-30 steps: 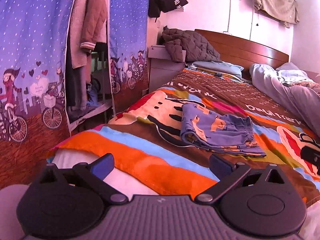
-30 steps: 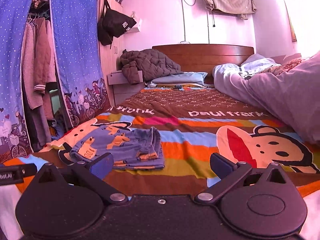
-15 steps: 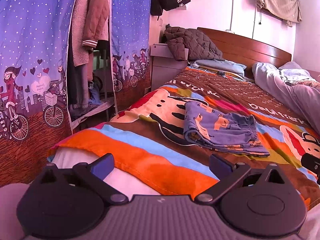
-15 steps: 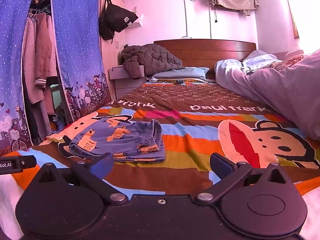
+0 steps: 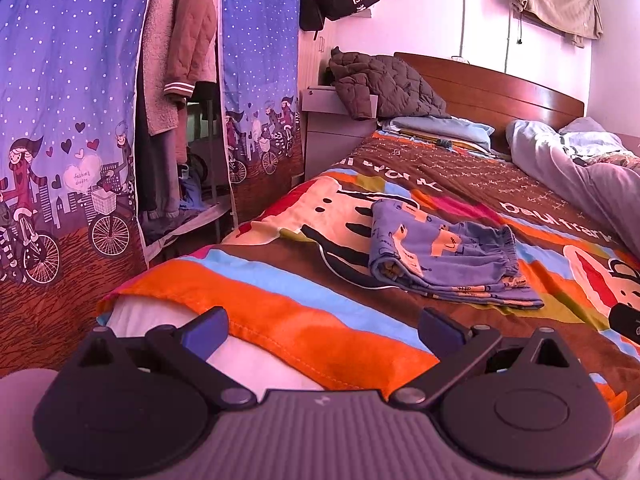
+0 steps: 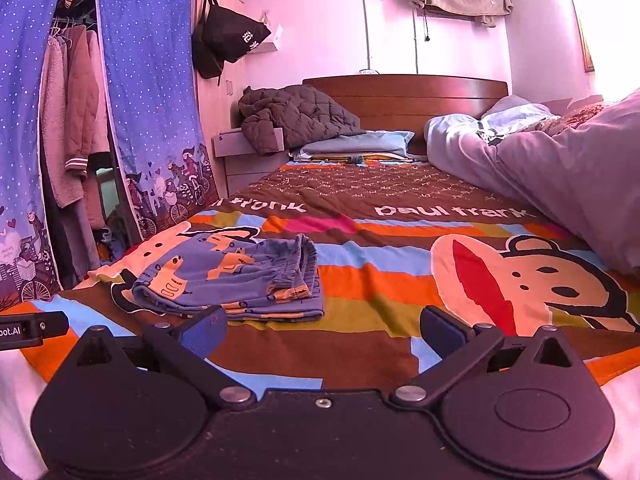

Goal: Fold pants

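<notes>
Small blue pants with orange prints (image 5: 444,260) lie folded in a flat bundle on the striped cartoon bedspread (image 5: 280,288), waistband to the right. They also show in the right wrist view (image 6: 236,276). My left gripper (image 5: 322,330) is open and empty, low over the bed's foot edge, short of the pants. My right gripper (image 6: 322,330) is open and empty, just in front of the pants and slightly right of them. A tip of the right gripper (image 5: 626,322) shows in the left wrist view, and part of the left gripper (image 6: 28,328) shows in the right wrist view.
A blue curtained wardrobe with hanging coats (image 5: 168,80) stands left of the bed. A brown quilted jacket (image 6: 296,116) lies on the bedside cabinet. Pillows (image 6: 360,144) and a grey duvet (image 6: 560,168) fill the bed's head and right side. The wooden headboard (image 6: 404,92) is behind.
Both grippers have drawn back slightly and tilted, so the pants sit a little lower and nearer the frame's middle. The pants have not moved and both grippers stay open.
</notes>
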`<action>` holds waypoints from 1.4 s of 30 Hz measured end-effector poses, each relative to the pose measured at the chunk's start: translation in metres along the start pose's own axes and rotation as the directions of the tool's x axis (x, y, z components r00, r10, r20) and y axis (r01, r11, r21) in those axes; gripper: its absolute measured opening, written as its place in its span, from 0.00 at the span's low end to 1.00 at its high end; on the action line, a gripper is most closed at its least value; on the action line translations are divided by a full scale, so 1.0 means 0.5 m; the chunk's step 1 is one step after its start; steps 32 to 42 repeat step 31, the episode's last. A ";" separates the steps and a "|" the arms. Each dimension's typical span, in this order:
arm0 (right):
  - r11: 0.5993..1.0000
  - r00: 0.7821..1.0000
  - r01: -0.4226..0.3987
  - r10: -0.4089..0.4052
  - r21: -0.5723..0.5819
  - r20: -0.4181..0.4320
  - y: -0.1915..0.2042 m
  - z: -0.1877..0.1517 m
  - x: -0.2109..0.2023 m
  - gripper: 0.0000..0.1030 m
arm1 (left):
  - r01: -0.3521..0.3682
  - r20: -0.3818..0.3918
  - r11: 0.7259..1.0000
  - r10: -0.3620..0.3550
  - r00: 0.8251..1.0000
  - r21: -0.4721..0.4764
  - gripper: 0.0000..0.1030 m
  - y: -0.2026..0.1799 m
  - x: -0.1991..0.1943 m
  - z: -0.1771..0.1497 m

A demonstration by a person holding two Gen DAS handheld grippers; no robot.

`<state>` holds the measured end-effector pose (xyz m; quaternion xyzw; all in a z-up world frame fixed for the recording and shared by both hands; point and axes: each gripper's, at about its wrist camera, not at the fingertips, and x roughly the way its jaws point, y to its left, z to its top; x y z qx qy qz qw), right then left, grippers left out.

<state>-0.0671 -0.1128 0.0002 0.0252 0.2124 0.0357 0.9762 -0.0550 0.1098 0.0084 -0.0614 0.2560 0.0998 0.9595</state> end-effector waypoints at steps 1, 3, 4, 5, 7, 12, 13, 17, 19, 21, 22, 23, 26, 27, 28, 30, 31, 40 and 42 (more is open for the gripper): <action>1.000 1.000 0.000 0.000 0.000 -0.001 0.001 0.000 0.000 0.99 | -0.001 0.000 1.000 0.001 1.000 0.001 1.00 0.000 0.001 0.001; 1.000 1.000 -0.001 0.001 0.000 -0.001 0.001 0.000 0.000 0.99 | -0.004 -0.001 1.000 0.004 1.000 0.005 1.00 0.002 0.001 0.000; 1.000 1.000 -0.001 0.001 0.000 0.000 0.001 0.000 0.000 0.99 | -0.004 0.000 1.000 0.004 1.000 0.006 1.00 0.002 0.001 0.000; 1.000 1.000 0.000 0.000 0.000 0.000 0.001 0.000 0.000 0.99 | -0.003 0.000 1.000 0.003 1.000 0.004 1.00 0.002 0.001 0.000; 1.000 1.000 0.000 0.000 0.001 0.000 0.001 0.000 0.000 0.99 | -0.001 0.002 1.000 0.001 1.000 -0.002 1.00 0.007 0.002 0.001; 1.000 1.000 0.020 -0.020 -0.013 0.014 0.002 0.000 -0.002 0.99 | -0.005 -0.007 1.000 0.005 1.000 -0.003 1.00 0.006 0.005 0.004; 1.000 1.000 0.020 -0.019 -0.015 0.014 0.002 0.000 -0.002 0.99 | -0.015 -0.020 1.000 0.015 1.000 0.004 1.00 0.003 0.006 0.005; 1.000 1.000 0.019 -0.019 -0.013 0.018 0.003 0.000 -0.001 0.99 | -0.043 -0.006 0.999 0.043 0.999 0.025 1.00 -0.001 0.001 0.009; 1.000 1.000 0.015 -0.015 -0.020 0.018 0.004 0.001 0.000 0.99 | -0.031 -0.002 0.999 0.031 1.000 0.023 1.00 -0.003 -0.002 0.009; 1.000 1.000 0.011 -0.010 -0.027 0.019 0.004 0.000 0.001 0.99 | -0.021 -0.001 1.000 0.021 1.000 0.019 1.00 -0.004 -0.002 0.009; 1.000 1.000 0.008 -0.007 -0.030 0.019 0.004 -0.001 0.001 0.99 | -0.018 -0.002 1.000 0.018 1.000 0.020 1.00 -0.004 -0.001 0.010; 1.000 1.000 0.005 -0.004 -0.031 0.018 0.004 -0.001 0.002 0.99 | -0.018 -0.002 1.000 0.018 1.000 0.021 1.00 -0.006 -0.001 0.010; 1.000 1.000 0.004 -0.004 -0.021 0.012 -0.003 -0.002 0.004 0.99 | -0.018 -0.004 1.000 0.018 1.000 0.018 1.00 -0.006 0.000 0.009; 1.000 1.000 0.006 -0.005 -0.019 0.011 -0.003 -0.004 0.004 0.99 | -0.017 -0.005 1.000 0.017 1.000 0.015 1.00 -0.007 0.000 0.009; 1.000 1.000 0.007 -0.007 -0.017 0.010 -0.004 -0.004 0.004 0.99 | -0.017 -0.004 1.000 0.017 1.000 0.014 1.00 -0.007 0.000 0.009; 1.000 1.000 0.011 -0.011 -0.012 0.008 -0.008 -0.005 0.005 0.99 | -0.019 -0.004 1.000 0.019 1.000 0.016 1.00 -0.006 0.001 0.009; 1.000 1.000 0.012 -0.012 -0.009 0.006 -0.009 -0.006 0.006 0.99 | -0.020 -0.004 1.000 0.020 1.000 0.016 1.00 -0.006 0.000 0.008; 1.000 1.000 0.012 -0.012 -0.009 0.006 -0.009 -0.006 0.006 0.99 | -0.020 -0.004 1.000 0.020 1.000 0.016 1.00 -0.006 0.000 0.008; 1.000 1.000 0.012 -0.012 -0.009 0.006 -0.009 -0.006 0.006 0.99 | -0.020 -0.004 1.000 0.020 1.000 0.016 1.00 -0.006 0.000 0.008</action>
